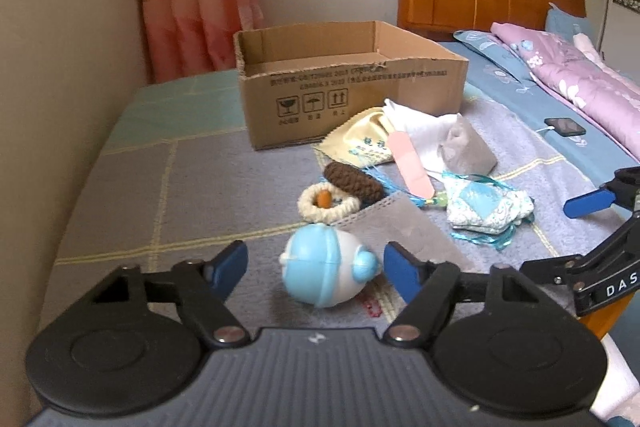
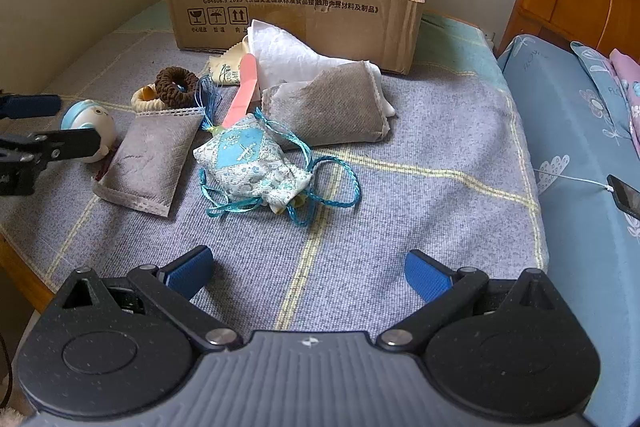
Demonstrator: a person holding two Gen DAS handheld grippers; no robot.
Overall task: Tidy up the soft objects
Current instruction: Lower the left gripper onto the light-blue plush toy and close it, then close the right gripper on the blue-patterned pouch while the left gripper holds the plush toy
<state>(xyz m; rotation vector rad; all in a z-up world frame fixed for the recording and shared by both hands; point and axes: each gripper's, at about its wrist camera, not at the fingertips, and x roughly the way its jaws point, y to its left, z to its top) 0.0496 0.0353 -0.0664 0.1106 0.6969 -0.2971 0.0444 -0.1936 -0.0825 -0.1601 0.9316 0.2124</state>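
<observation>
Since the cardboard box (image 1: 352,83) at the far side looks empty, sorting has barely begun. Grey pouches (image 2: 332,107), floral sachet (image 2: 252,159) and scrunchies (image 2: 176,87) lie loose nearby. Left gripper (image 1: 316,267) straddles the blue-white ball toy (image 1: 324,267), pads not touching; right gripper (image 2: 308,275) gapes empty.

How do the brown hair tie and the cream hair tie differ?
The brown hair tie is dark and thick; the cream hair tie is pale and thinner. The brown one leans tilted on the cream one, which lies flat. Only the cream one has an orange bead. Both are rings.
</observation>
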